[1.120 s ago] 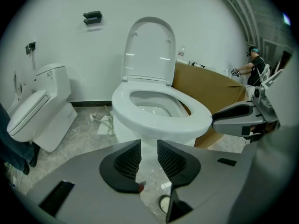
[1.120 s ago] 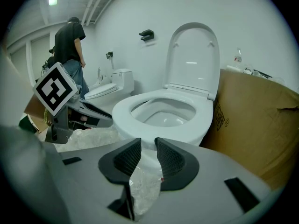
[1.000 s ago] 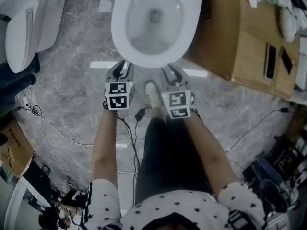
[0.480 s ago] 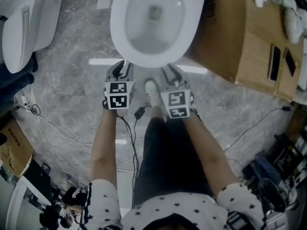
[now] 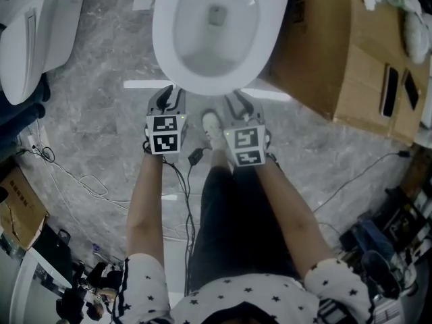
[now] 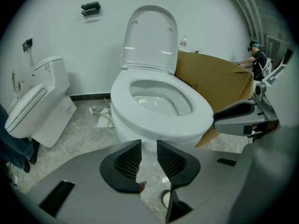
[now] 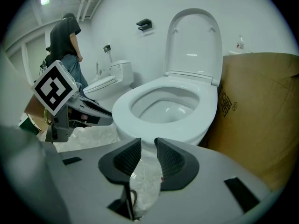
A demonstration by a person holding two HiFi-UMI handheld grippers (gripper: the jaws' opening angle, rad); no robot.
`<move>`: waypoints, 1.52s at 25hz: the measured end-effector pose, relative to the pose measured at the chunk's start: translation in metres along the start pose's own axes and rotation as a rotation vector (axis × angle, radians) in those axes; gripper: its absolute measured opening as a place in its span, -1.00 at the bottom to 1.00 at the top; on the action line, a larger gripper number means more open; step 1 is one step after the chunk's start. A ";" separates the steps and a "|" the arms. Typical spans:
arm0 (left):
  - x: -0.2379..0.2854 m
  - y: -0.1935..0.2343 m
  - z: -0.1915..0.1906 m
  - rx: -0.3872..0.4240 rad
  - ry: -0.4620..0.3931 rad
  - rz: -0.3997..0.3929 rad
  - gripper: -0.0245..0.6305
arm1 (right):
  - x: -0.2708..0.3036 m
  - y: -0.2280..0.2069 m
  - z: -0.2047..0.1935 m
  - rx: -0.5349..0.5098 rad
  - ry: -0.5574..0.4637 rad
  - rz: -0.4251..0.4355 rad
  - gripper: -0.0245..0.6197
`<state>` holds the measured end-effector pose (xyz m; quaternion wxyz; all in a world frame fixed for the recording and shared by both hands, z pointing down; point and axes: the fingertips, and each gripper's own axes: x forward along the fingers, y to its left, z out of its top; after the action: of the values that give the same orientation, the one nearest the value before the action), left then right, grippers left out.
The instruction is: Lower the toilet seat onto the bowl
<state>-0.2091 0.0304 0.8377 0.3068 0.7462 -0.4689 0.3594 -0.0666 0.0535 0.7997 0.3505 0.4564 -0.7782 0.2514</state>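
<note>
The white toilet's seat (image 5: 167,46) lies flat on the bowl, seen from above in the head view. Its lid (image 6: 150,36) stands upright against the wall, as the right gripper view shows too, lid (image 7: 195,43) over seat (image 7: 154,130). My left gripper (image 5: 171,92) and right gripper (image 5: 237,100) hover side by side just in front of the bowl's front rim, touching nothing. The left gripper (image 6: 148,146) shows a narrow gap between its ribbed pads, with only floor and bowl behind. The right gripper (image 7: 147,143) is the same, open and holding nothing.
A large cardboard box (image 5: 337,52) stands close to the toilet's right side, with phones (image 5: 388,86) on top. A second toilet (image 5: 34,32) is at the far left. Cables (image 5: 81,181) trail over the marble floor. The person's shoe (image 5: 214,130) is between the grippers.
Both grippers have sunk slightly in front of the bowl, still side by side. Their jaw gaps look the same, and the seat and lid have not moved.
</note>
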 end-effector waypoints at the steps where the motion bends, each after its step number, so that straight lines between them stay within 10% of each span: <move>1: 0.001 0.000 -0.001 0.001 0.002 0.000 -0.62 | 0.001 0.000 -0.001 0.000 0.003 0.000 -0.57; 38: -0.001 -0.004 0.001 0.018 -0.001 -0.009 -0.63 | 0.009 -0.004 0.001 0.023 0.014 -0.002 -0.57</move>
<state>-0.2060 0.0317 0.8362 0.3016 0.7512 -0.4623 0.3619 -0.0658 0.0464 0.8064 0.3508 0.4596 -0.7723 0.2631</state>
